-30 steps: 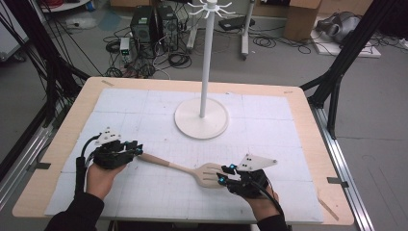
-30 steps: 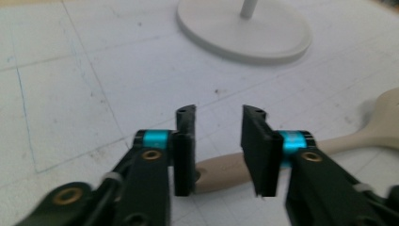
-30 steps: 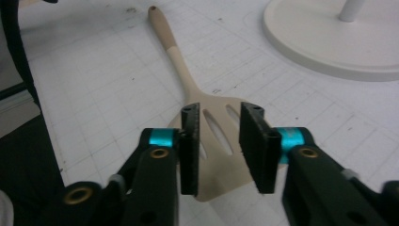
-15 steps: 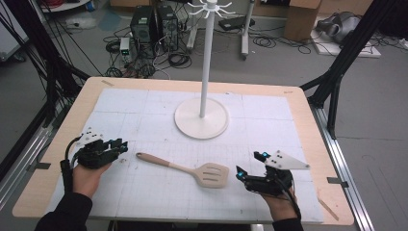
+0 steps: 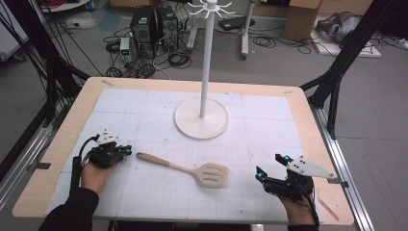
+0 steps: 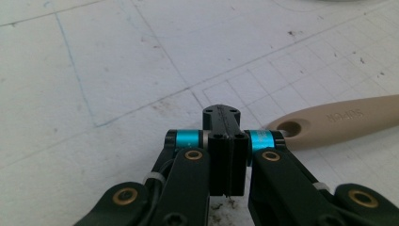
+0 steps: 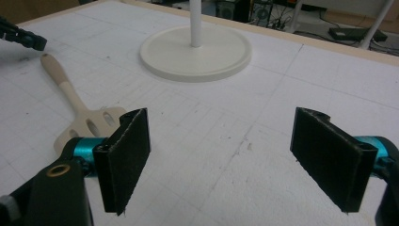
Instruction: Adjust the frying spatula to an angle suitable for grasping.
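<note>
A beige slotted spatula (image 5: 183, 168) lies flat on the white gridded mat, handle to the left and head to the right. My left gripper (image 5: 126, 149) rests just left of the handle's end, shut with nothing between its jaws. In the left gripper view the closed gripper (image 6: 221, 115) sits beside the handle's hanging hole on the spatula (image 6: 339, 120), apart from it. My right gripper (image 5: 269, 166) is open to the right of the spatula's head, not touching it. The right gripper view shows its pads (image 7: 124, 155) wide apart, with the spatula (image 7: 70, 101) off to the left.
A white stand with a round base (image 5: 201, 125) and a tall pole (image 5: 206, 62) topped by hooks sits at the mat's middle back. The stand's base (image 7: 195, 52) lies ahead of the right gripper. The wooden table rim (image 5: 72, 125) frames the mat. Cables and computers lie on the floor beyond.
Both grippers have let go of the spatula and drawn away from it, the left one leftward, the right one rightward and toward the front. The spatula now lies free on the mat.
</note>
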